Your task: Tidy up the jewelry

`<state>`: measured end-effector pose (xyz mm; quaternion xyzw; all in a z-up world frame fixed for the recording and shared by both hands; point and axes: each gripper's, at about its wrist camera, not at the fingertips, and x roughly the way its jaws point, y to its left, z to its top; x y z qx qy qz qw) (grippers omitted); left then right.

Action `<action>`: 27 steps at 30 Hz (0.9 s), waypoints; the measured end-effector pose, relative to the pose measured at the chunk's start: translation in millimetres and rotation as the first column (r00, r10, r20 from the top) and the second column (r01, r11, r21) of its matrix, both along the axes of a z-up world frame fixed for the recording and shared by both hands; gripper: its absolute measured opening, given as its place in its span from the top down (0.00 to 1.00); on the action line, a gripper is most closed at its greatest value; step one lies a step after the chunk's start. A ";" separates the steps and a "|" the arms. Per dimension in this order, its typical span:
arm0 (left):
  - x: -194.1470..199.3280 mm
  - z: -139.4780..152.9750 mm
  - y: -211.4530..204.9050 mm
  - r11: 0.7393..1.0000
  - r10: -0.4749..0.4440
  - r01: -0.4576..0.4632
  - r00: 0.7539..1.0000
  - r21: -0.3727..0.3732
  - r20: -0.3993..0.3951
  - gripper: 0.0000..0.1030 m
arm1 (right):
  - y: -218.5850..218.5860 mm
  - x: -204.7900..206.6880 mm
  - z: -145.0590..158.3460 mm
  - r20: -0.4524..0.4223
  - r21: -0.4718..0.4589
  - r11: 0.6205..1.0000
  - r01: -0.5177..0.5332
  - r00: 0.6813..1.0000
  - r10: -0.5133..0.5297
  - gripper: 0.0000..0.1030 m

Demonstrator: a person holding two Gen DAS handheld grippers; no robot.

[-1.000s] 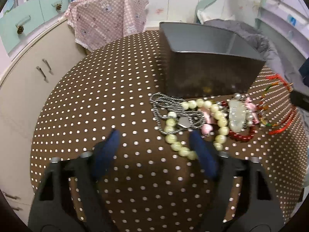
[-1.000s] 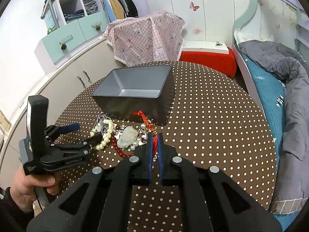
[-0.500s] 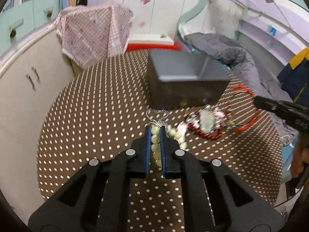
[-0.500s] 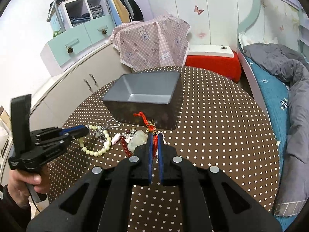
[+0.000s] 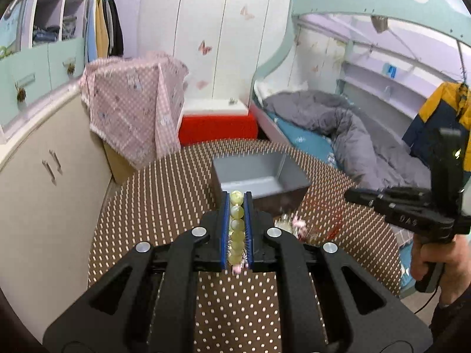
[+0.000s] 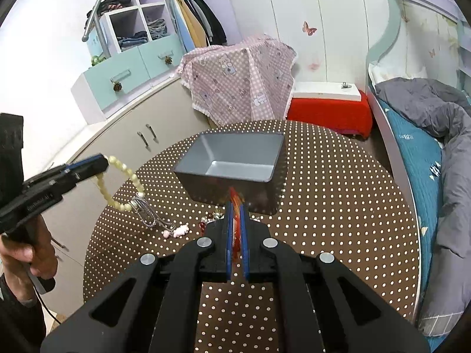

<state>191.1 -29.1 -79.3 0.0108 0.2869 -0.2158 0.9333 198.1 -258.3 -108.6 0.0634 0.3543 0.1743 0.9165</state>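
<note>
The left gripper (image 5: pixel 236 198) had its jaws pinched on a pale green bead strand (image 5: pixel 237 226), the beads stacked in a single row between the blue pads. In the right wrist view the same strand (image 6: pixel 125 181) hung from the left gripper (image 6: pixel 100 163) as a loop clear of the desk (image 6: pixel 338 194), at about 9 o'clock from the grey tray. A silver chain (image 6: pixel 147 213) was caught on the bottom of the loop and trailed down to the desk surface, ending beside a few pink beads (image 6: pixel 178 231).

The right gripper (image 6: pixel 235 206) had its jaws pressed together on a red cord piece (image 6: pixel 235 198), which stuck up past the fingertips in front of the tray's near wall. Whether the cord's lower end touched the desk could not be told.

The grey tray (image 6: pixel 235 158) (rectangular, open-topped) stood upright near the centre of the round desk with its brown, white-dotted cloth. No jewelry was visible on the part of its floor that showed.

The remaining jewelry (image 6: pixel 210 217) lay in a small heap on the desk at 6 to 7 o'clock from the tray, just beside its near wall; single pieces there were too small and blurred to identify beyond dark red and pale beads.

A hand (image 6: pixel 28 253) gripped the left gripper's handle; another hand (image 5: pixel 438 260) gripped the right one (image 5: pixel 353 195).
</note>
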 end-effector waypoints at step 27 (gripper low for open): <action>-7.6 6.3 6.0 0.996 -0.084 0.084 0.996 -0.026 0.015 0.91 | 115.2 21.7 -26.3 -0.008 -0.121 0.884 -0.452 0.891 0.454 0.95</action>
